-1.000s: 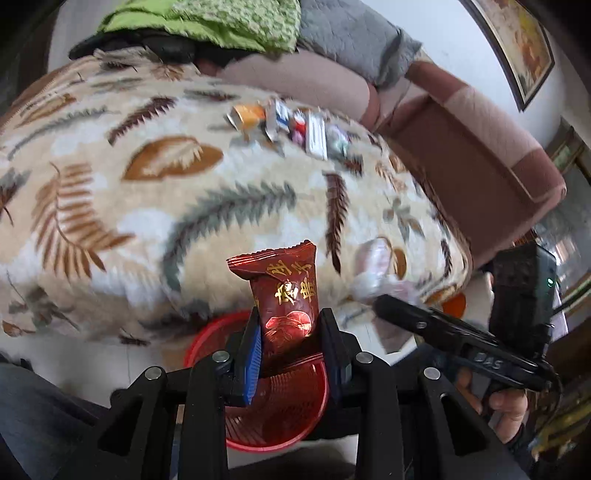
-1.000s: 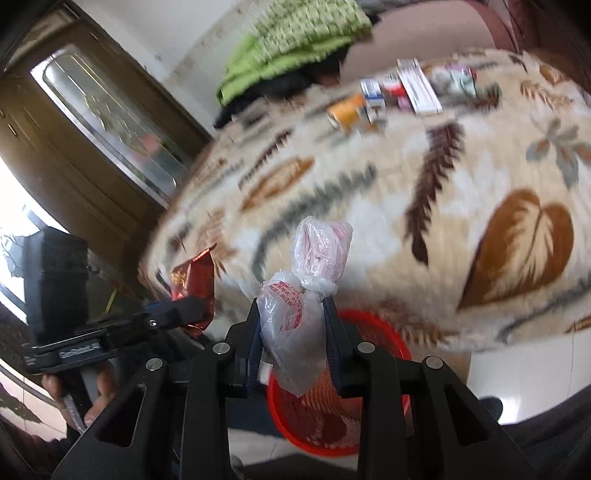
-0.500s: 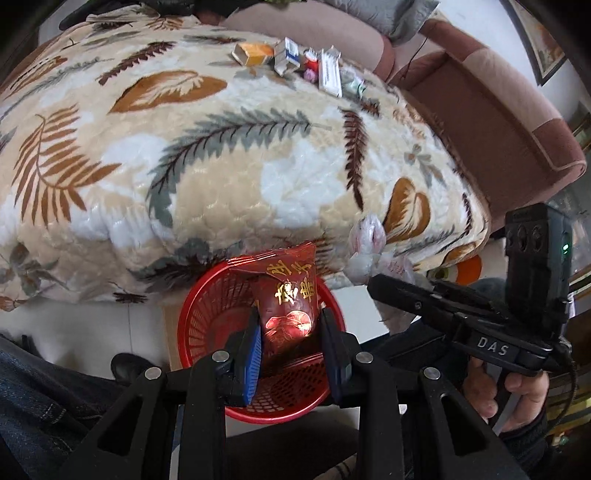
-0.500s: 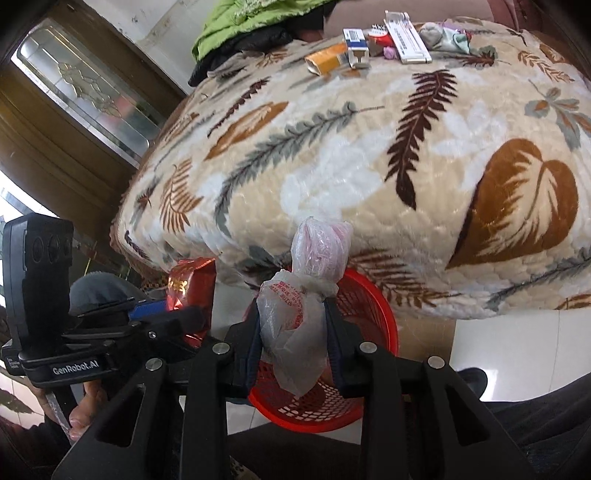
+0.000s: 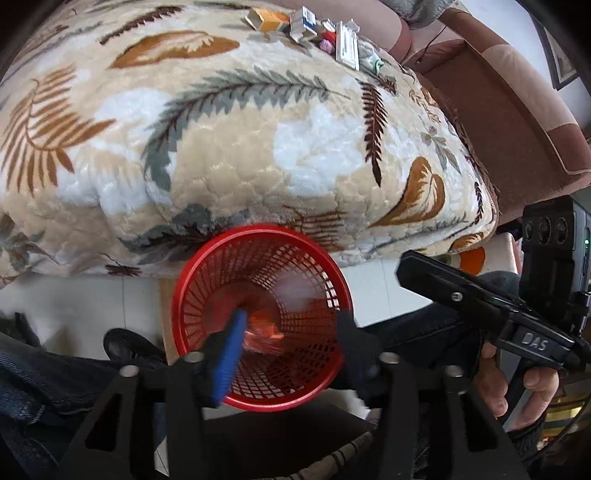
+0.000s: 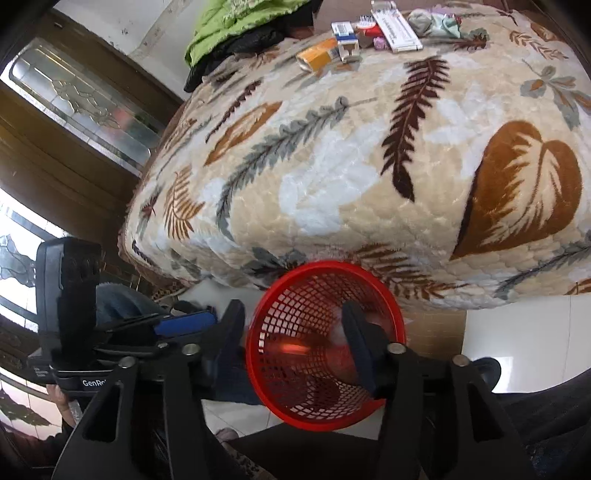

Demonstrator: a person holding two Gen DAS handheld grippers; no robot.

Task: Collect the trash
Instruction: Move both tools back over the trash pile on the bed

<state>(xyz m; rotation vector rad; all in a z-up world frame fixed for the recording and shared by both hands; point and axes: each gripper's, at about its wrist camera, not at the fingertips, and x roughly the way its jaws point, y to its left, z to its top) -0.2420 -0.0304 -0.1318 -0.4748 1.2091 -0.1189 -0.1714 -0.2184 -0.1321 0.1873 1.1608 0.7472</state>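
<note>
A red mesh basket (image 5: 258, 236) stands on the floor at the foot of the leaf-patterned blanket (image 5: 221, 147); it also shows in the right wrist view (image 6: 325, 267). My left gripper (image 5: 291, 343) is open and empty over the basket. A blurred red snack packet (image 5: 264, 332) and a blurred white plastic bag (image 5: 299, 291) are falling inside it. My right gripper (image 6: 295, 332) is open and empty above the basket rim; the packet (image 6: 291, 347) shows as a red blur inside. Several small boxes and wrappers (image 5: 314, 33) lie at the blanket's far edge, also in the right wrist view (image 6: 354, 40).
A brown sofa arm (image 5: 498, 110) stands at the right. Green and dark clothes (image 6: 236, 22) lie behind the blanket. A wooden door with glass panes (image 6: 74, 110) is at the left. White floor tiles (image 6: 517, 343) surround the basket. My legs are close by it.
Both grippers have opened over the basket. The red snack packet and the white plastic bag have left the fingers and are dropping into the basket.
</note>
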